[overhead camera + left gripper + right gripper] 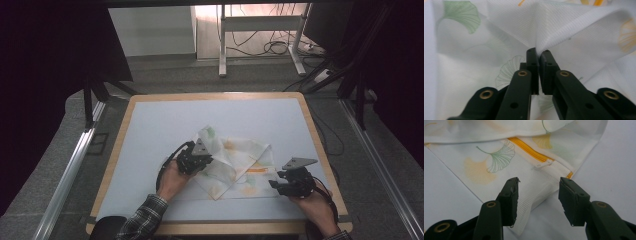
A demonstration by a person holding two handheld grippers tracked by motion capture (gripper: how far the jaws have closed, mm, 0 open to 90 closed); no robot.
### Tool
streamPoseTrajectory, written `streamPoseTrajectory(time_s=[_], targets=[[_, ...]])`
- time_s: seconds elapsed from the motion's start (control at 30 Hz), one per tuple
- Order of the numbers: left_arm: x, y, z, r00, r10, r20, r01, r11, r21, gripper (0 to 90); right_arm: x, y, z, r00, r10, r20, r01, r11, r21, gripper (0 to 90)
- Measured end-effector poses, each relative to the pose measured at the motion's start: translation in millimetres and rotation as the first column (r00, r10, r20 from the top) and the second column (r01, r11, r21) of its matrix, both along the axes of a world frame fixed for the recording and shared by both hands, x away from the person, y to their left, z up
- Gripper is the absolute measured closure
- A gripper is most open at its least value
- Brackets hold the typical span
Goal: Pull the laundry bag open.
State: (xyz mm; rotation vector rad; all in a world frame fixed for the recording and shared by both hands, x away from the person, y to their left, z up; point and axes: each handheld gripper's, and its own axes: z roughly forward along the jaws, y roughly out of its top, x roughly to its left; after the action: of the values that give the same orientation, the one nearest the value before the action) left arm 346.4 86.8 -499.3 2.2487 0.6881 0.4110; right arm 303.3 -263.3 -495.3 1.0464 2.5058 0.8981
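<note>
My left gripper (539,53) pinching mesh laundry bag (235,162) fold; right gripper (539,195) wide, straddling bag's near-right zipper (534,151) corner, just ahead.

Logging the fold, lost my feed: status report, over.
Left tongs shut on mesh bag, pinching a raised fold. Right tongs open, straddling the bag's corner by the orange zipper. Nothing in the way on table.
</note>
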Motion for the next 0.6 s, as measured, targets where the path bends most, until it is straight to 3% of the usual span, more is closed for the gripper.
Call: streamPoseTrajectory(time_s=[0.07,0.1,0.23,0.27,0.33,0.37,0.43,0.5,0.53,0.57,0.6], targets=[[3.5,16.1,9.4,0.9994,0.034,0.005,-0.034,0.9986,-0.041,88.2,0.3,0.0,-0.1,1.0000,0.004,0.002,-0.004,1.000,-0.001,50.3],[3.5,16.1,9.4,0.9994,0.034,0.005,-0.034,0.9986,-0.041,88.3,0.3,0.0,-0.1,1.0000,0.004,0.002,-0.004,1.000,-0.001,50.3],[9.8,51.0,23.7,0.9944,0.105,0.011,-0.103,0.9906,-0.090,88.3,0.3,0.7,-0.3,1.0000,0.006,0.000,-0.006,1.000,0.000,50.2],[9.8,51.0,23.7,0.9944,0.105,0.011,-0.103,0.9906,-0.090,88.3,0.3,1.0,-0.1,0.9999,0.010,-0.004,-0.010,1.000,0.007,49.9],[12.4,71.9,28.4,0.9890,0.147,0.015,-0.144,0.9829,-0.114,88.2,0.4,1.1,0.6,0.9999,0.015,-0.007,-0.015,1.000,0.022,49.8],[12.4,71.9,28.4,0.9890,0.147,0.015,-0.144,0.9829,-0.114,88.2,0.4,1.1,0.6,0.9999,0.015,-0.007,-0.015,1.000,0.022,49.8],[15.3,96.8,30.0,0.9800,0.199,0.011,-0.195,0.9704,-0.142,87.9,1.0,1.7,4.1,0.9992,0.026,-0.029,-0.024,0.996,0.081,48.5],[16.5,104.1,29.4,0.9774,0.211,0.007,-0.208,0.9664,-0.151,87.3,1.6,2.6,4.9,0.9991,0.033,-0.027,-0.030,0.995,0.099,47.2],[18.5,117.3,26.4,0.9732,0.229,-0.019,-0.229,0.9571,-0.178,86.9,1.7,5.6,7.1,0.9994,0.028,-0.023,-0.024,0.992,0.122,42.1],[18.5,117.3,26.4,0.9732,0.229,-0.019,-0.229,0.9571,-0.178,86.6,1.7,5.6,7.1,0.9994,0.028,-0.023,-0.024,0.992,0.122,42.1],[20.3,128.5,22.4,0.9671,0.251,-0.040,-0.254,0.9466,-0.198,86.6,1.8,9.2,8.0,0.9993,0.037,-0.009,-0.036,0.991,0.127,38.2]])
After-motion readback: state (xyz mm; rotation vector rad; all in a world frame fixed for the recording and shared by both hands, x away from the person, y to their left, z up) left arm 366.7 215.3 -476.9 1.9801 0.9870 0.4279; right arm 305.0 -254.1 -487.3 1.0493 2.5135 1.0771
